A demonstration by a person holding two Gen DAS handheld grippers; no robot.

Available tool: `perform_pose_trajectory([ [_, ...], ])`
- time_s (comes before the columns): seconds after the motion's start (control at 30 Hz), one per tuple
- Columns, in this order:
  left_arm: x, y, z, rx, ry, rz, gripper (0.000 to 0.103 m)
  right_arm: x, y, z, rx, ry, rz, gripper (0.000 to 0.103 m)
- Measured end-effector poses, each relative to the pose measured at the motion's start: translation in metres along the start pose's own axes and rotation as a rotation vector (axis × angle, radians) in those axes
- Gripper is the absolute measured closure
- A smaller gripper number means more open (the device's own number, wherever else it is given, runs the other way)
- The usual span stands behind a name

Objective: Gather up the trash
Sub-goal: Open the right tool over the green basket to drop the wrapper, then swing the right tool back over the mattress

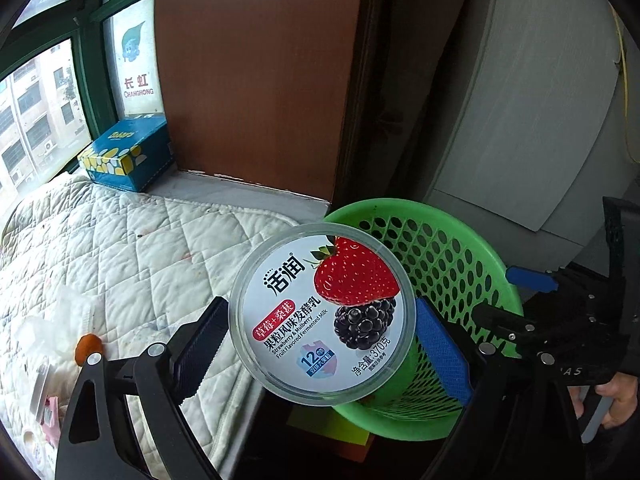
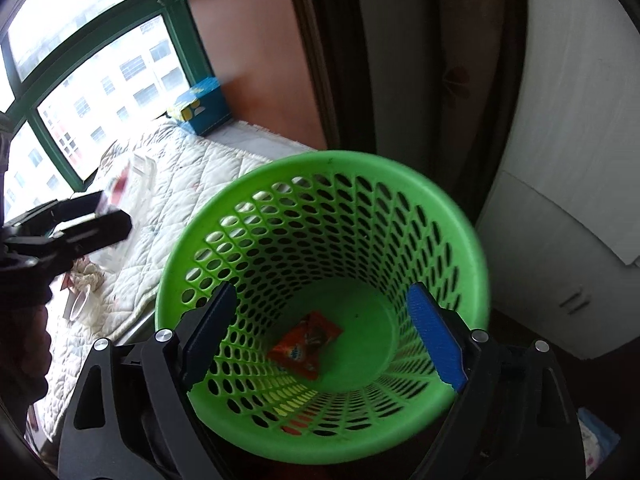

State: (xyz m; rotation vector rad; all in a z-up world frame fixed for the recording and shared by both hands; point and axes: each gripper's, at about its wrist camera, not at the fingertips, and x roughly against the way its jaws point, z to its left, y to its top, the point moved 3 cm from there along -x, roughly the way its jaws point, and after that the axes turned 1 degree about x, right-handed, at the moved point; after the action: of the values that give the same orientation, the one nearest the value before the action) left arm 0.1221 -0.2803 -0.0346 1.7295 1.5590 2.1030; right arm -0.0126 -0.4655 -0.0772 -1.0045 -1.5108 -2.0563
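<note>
Left wrist view: the yogurt tub (image 1: pixel 322 314) sits between the left gripper (image 1: pixel 320 344) pads, clamped across its round lid, the fingers spread wide around it. Just beyond and to the right of the fingertips lies the green basket (image 1: pixel 492 256), its open mouth partly under the tub; the tub probably needs to travel a little further right before release. The right gripper (image 2: pixel 328 332) hangs over the basket mouth, fingers spread and empty, an orange wrapper (image 2: pixel 306 344) on the basket floor between them. The mattress (image 1: pixel 132 248) edge borders the basket's left; the right gripper crowds its right rim.
</note>
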Motion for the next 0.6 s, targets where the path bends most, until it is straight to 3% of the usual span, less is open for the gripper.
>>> perform_pose_trajectory([
  [0.37,-0.027,-0.008,-0.016,-0.061,-0.014,0.107,0.014,0.012,-0.006,-0.043,-0.088,-0.025,-0.036,0.015],
  [0.6,-0.037,-0.009,-0.028,-0.077,-0.012,0.115,0.009,0.013,-0.007,-0.052,-0.109,-0.018,-0.029,0.015],
])
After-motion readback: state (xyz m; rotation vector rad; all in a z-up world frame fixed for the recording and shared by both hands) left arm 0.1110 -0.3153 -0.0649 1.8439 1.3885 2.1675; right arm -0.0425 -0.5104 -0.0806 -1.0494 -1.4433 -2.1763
